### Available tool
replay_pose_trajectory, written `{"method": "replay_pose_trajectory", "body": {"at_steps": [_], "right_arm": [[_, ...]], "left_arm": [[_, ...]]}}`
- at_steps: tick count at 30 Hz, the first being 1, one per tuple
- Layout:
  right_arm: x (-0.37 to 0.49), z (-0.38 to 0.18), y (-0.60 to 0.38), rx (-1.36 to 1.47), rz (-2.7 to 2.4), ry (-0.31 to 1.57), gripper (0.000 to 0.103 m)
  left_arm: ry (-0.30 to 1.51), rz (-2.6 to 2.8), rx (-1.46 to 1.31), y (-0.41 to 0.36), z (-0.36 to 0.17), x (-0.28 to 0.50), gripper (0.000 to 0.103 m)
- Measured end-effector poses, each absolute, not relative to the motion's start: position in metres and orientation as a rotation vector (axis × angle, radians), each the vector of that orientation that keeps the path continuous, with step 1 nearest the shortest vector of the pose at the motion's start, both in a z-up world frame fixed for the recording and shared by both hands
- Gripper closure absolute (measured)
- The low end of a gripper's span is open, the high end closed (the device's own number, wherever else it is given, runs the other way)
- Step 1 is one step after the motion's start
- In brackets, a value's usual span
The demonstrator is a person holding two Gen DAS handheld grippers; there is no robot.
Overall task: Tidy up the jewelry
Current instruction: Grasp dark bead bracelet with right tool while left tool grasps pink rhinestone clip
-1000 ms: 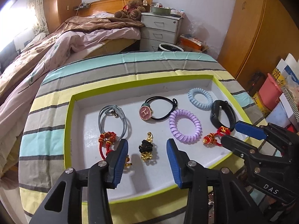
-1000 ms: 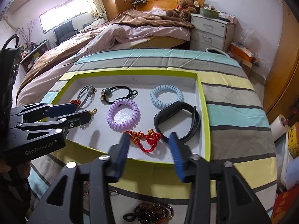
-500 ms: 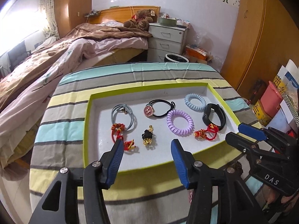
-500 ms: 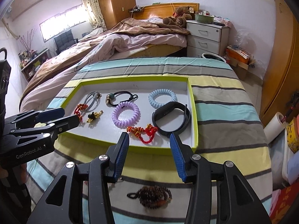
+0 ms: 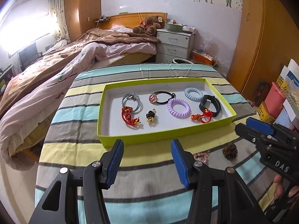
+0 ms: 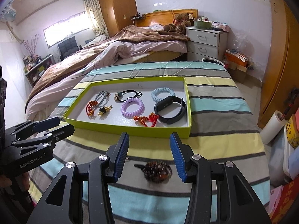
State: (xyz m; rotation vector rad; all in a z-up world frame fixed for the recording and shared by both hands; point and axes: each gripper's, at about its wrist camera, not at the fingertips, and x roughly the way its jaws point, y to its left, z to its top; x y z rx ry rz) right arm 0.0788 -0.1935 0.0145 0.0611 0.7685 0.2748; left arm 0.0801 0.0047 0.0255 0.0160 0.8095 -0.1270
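Jewelry sits inside the green tray [image 5: 164,135] on the striped worktop [image 5: 74,134]. Both my claws hang wide and empty just before it: left claw [image 5: 147,161] reads "GenRobot.AI", right claw [image 6: 149,152] "DAS".

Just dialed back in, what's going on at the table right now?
A person holds two grippers over the striped tablecloth, just short of the lime-green shallow box. The left gripper and right gripper are both open and empty; the left's jaws have just been opening. Sorted in the box: purple spiral hair tie, light blue spiral hair tie, black wristband, red knotted cords and others. A dark brown beaded bracelet lies outside it, in front of the right gripper.
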Motion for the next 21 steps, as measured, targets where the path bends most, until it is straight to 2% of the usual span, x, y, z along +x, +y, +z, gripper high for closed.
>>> {"method": "replay_pose_trajectory", "body": {"at_steps": [12,21], "right_arm": [[0.051,-0.001,-0.241,0.167,0.233,0.781,0.056],[0.06,-0.011,-0.229,0.089,0.413,0.79,0.056]], "left_arm": [[0.845,-0.241,-0.115,0.012,0.002,0.048,0.051],[0.898,-0.284,-0.162,0.014,-0.013,0.04,0.051]]}}
